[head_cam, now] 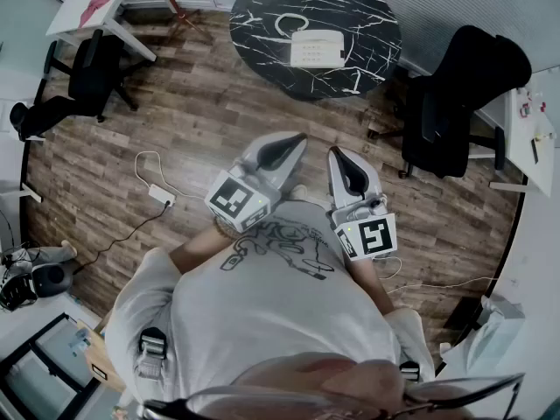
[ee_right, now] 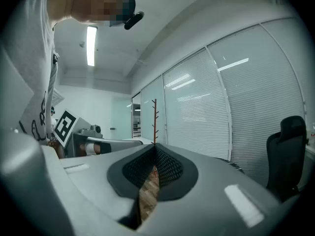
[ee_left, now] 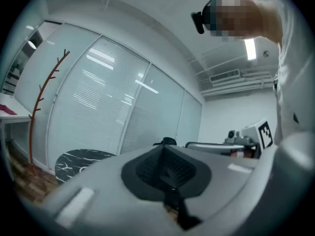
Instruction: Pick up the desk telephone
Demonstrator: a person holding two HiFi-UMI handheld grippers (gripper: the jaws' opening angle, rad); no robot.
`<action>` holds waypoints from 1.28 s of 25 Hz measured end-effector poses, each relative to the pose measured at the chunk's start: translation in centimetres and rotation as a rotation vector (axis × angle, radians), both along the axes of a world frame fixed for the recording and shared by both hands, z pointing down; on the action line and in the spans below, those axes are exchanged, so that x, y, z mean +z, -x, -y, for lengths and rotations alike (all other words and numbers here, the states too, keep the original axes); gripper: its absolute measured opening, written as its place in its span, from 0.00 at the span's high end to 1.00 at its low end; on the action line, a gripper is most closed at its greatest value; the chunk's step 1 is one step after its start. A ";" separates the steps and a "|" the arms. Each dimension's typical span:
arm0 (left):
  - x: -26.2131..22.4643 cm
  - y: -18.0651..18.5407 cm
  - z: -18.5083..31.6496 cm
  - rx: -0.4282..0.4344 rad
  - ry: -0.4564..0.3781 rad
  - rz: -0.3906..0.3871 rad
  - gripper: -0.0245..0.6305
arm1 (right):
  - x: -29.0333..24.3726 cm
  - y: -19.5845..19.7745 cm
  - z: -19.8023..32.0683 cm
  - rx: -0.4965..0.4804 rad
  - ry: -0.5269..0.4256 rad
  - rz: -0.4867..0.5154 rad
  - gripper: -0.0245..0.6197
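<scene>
Black marble table [head_cam: 262, 16] held the desk telephone [head_cam: 317, 48]; left gripper [head_cam: 296, 139] and right gripper [head_cam: 336, 153] were pressed together, empty.

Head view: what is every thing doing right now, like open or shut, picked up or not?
left gripper: shut, holding nothing.
right gripper: shut, holding nothing.
desk telephone: lying on the round table, not picked up.
black chair on the right: standing beside the table, nobody in it.
power strip: lying on the floor, cable attached.

Grey T-shirt [head_cam: 262, 313], black print [head_cam: 282, 245]; 2 grey hand-held grippers [head_cam: 299, 139] [head_cam: 336, 152], marker cubes [head_cam: 234, 198] [head_cam: 371, 237].
</scene>
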State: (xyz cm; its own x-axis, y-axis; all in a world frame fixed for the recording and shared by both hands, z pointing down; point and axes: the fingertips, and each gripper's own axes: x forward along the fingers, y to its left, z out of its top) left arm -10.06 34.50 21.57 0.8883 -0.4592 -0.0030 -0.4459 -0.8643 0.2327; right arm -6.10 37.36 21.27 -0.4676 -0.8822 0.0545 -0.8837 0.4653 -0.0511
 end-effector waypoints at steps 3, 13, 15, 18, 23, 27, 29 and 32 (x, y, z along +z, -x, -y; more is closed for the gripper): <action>0.0 -0.7 0.1 0.002 0.002 0.000 0.96 | 0.0 -0.7 0.2 0.005 0.001 0.004 0.95; 0.5 -2.8 0.3 -0.019 0.012 0.009 0.96 | 0.2 -2.7 0.3 -0.023 -0.001 0.022 0.95; 0.5 -3.4 0.3 -0.031 0.011 0.009 0.96 | 0.4 -3.3 0.3 -0.035 0.005 0.021 0.95; 1.0 -4.2 0.1 -0.053 0.020 0.008 0.96 | 0.9 -4.2 0.0 -0.050 0.016 0.018 0.95; 2.2 -5.0 -0.5 -0.082 0.047 0.014 0.96 | 2.1 -5.1 -0.5 -0.074 0.038 0.024 0.95; 3.0 -5.4 -0.2 -0.099 0.063 0.026 0.96 | 3.0 -5.7 0.1 -0.083 0.054 0.034 0.95; 3.2 -5.4 0.4 -0.107 0.066 0.030 0.96 | 3.0 -5.9 0.6 -0.090 0.052 0.037 0.95; 3.3 -5.6 1.6 -0.117 0.065 0.030 0.96 | 3.0 -6.3 1.5 -0.098 0.051 0.036 0.95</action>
State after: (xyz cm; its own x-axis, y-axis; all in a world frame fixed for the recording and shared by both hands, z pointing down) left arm -4.43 32.91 24.90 0.8278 -0.5581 0.0563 -0.5506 -0.7893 0.2717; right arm 0.16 35.86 24.23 -0.5543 -0.8285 0.0794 -0.8310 0.5457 -0.1077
